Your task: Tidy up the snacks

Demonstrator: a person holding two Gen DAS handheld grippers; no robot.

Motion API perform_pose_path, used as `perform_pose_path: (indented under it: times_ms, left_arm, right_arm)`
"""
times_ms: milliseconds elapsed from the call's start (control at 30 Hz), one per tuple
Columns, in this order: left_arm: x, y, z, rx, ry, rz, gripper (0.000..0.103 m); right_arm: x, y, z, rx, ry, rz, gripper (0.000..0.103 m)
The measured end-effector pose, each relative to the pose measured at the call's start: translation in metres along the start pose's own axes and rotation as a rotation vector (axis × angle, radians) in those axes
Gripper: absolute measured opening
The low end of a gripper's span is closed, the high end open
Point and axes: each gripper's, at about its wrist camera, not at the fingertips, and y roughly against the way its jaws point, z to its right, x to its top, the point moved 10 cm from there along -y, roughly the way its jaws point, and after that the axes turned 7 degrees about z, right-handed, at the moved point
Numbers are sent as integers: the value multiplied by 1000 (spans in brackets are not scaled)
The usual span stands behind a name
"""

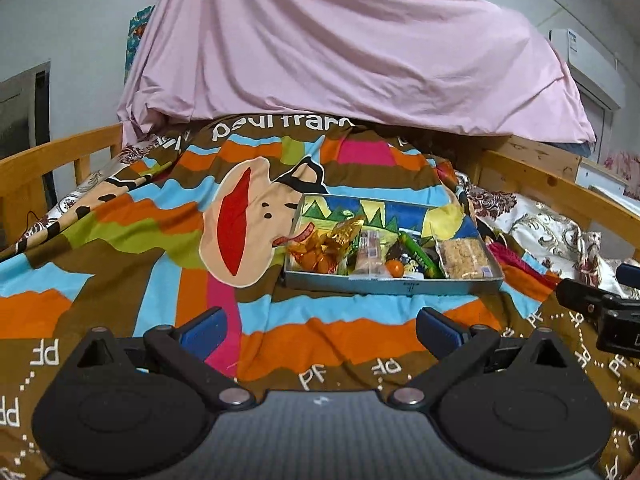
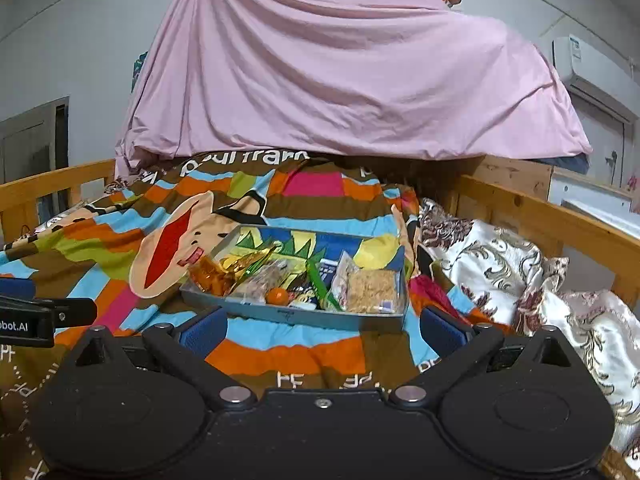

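A shallow grey tin tray [image 1: 394, 286] [image 2: 296, 318] with a colourful painted bottom lies on the striped bedspread. It holds several snacks: orange-gold wrapped sweets [image 1: 320, 246] [image 2: 212, 276], a clear packet of crispy cereal bars [image 1: 464, 258] [image 2: 370, 290], a green stick pack [image 1: 420, 256] [image 2: 318, 280] and a small orange ball [image 1: 395, 268] [image 2: 278, 296]. My left gripper [image 1: 320, 330] hovers open over the blanket, short of the tray. My right gripper [image 2: 322, 330] is open too, its blue pads [image 2: 442, 328] just before the tray's near wall. Nothing sits between either pair of fingers.
A striped cartoon bedspread [image 1: 160, 240] covers the bed, with wooden rails [image 1: 52, 160] [image 2: 560, 224] on both sides. A pink sheet [image 1: 340, 48] hangs draped behind. Patterned white pillows [image 2: 520, 272] lie to the right of the tray. An air conditioner [image 2: 584, 64] hangs on the right wall.
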Motion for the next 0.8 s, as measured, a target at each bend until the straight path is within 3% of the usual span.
perform_pose_path:
  times_ms: [800]
  left_arm:
    - [-15,17,3,16,-66,0,103]
  right_arm:
    - [-21,7,-13,10,35,-61,102]
